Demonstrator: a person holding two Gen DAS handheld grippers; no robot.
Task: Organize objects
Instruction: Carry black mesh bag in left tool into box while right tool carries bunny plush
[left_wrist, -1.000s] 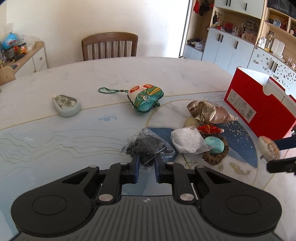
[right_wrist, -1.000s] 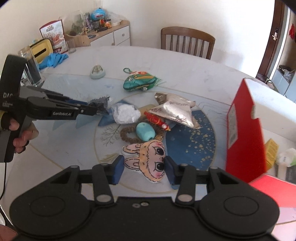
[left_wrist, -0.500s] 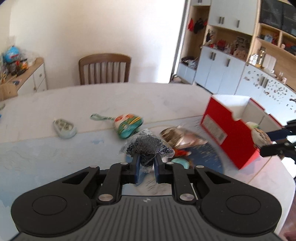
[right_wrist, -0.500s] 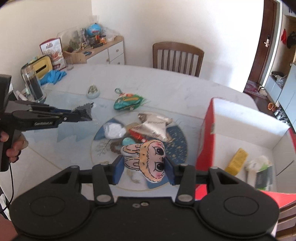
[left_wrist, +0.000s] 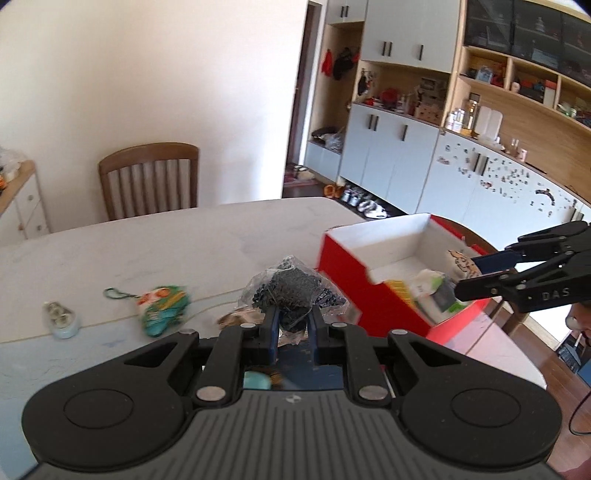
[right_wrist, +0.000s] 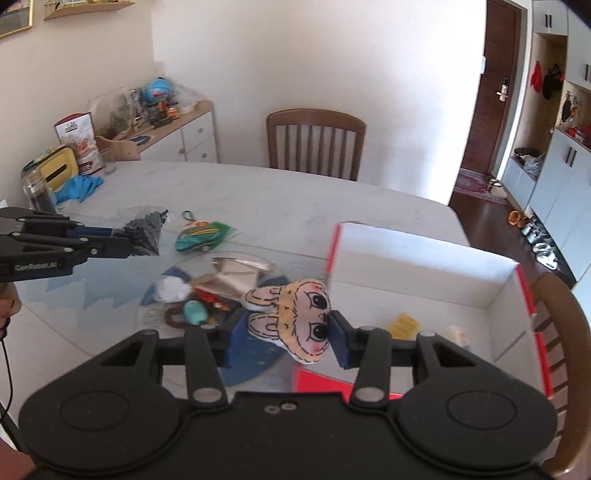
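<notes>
My left gripper (left_wrist: 292, 322) is shut on a clear bag of black bits (left_wrist: 291, 288) and holds it well above the table; it also shows in the right wrist view (right_wrist: 146, 236). My right gripper (right_wrist: 288, 334) is shut on a bunny-face plush (right_wrist: 295, 317), tilted sideways, held at the near left corner of the red box (right_wrist: 424, 280). In the left wrist view the plush (left_wrist: 461, 263) hangs over the box's (left_wrist: 343, 266) right side. The box holds a yellow item (right_wrist: 404, 325) and a white-green pack (left_wrist: 434, 290).
On the table (right_wrist: 295, 192) lie a green pouch (right_wrist: 203, 236), a silver foil bag (right_wrist: 236, 275), a white bag (right_wrist: 170, 290), a teal egg on a brown ring (right_wrist: 194, 312), a red item (right_wrist: 207, 295) and a pale case (left_wrist: 61, 317). Chairs (right_wrist: 314, 142) stand behind and at right.
Both grippers have risen and moved right toward the red box, each carrying its object. The plush has turned sideways and now hangs at the box's edge.
</notes>
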